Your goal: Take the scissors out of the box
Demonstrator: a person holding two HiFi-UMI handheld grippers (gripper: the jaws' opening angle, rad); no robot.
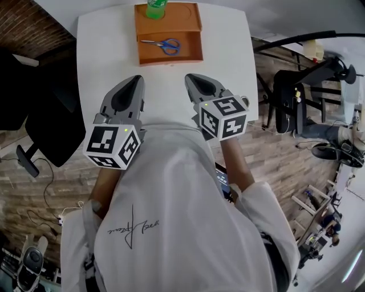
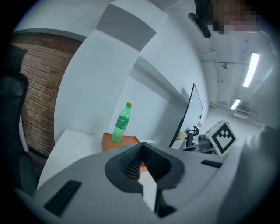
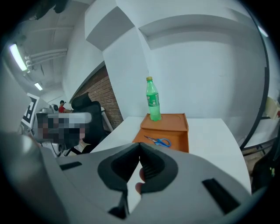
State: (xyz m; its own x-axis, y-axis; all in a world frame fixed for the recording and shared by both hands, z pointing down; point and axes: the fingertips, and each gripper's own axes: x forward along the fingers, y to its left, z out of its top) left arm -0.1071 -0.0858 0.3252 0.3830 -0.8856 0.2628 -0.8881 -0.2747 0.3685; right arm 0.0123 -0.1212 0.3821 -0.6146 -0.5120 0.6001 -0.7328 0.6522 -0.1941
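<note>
Blue-handled scissors [image 1: 162,44] [image 3: 158,141] lie flat in the open front compartment of an orange box [image 1: 181,21] [image 3: 168,122] [image 2: 127,141] at the far middle of the white table [image 1: 108,51]. A green bottle [image 1: 155,8] [image 2: 122,123] [image 3: 152,105] stands upright on the box's back part. My left gripper [image 1: 136,80] [image 2: 142,145] and right gripper [image 1: 190,78] [image 3: 139,145] hover side by side over the table's near part, well short of the box. Both point toward it. Each has its jaws together with nothing between them.
A black office chair [image 1: 51,120] stands left of the table by a brick wall. Black stands and gear [image 1: 296,97] crowd the floor on the right. A dark monitor edge [image 2: 188,118] rises to the right of the table.
</note>
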